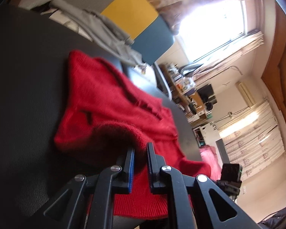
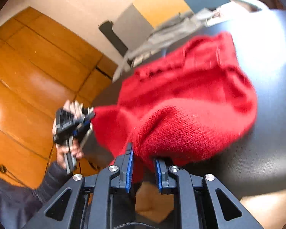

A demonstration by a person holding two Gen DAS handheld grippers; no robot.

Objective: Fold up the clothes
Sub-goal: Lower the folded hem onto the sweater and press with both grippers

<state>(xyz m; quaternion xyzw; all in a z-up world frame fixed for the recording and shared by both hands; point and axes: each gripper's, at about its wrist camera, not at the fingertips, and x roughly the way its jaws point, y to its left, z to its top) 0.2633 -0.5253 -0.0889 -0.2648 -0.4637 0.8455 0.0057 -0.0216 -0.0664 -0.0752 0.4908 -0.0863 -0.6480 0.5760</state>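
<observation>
You held both grippers clamped on the near hem of the red sweater [image 2: 188,103], left gripper [image 1: 140,164] and right gripper [image 2: 143,169] well apart to keep it taut, seemingly for folding, its far part draped across the dark table [image 1: 24,76].

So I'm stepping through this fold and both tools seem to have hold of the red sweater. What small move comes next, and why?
Probably carry the held edge forward over the rest of the red sweater and lay it down. The left tool and the right tool each pinch knit fabric near the front of the dark table, while the rest of the garment lies bunched beyond them.
</observation>
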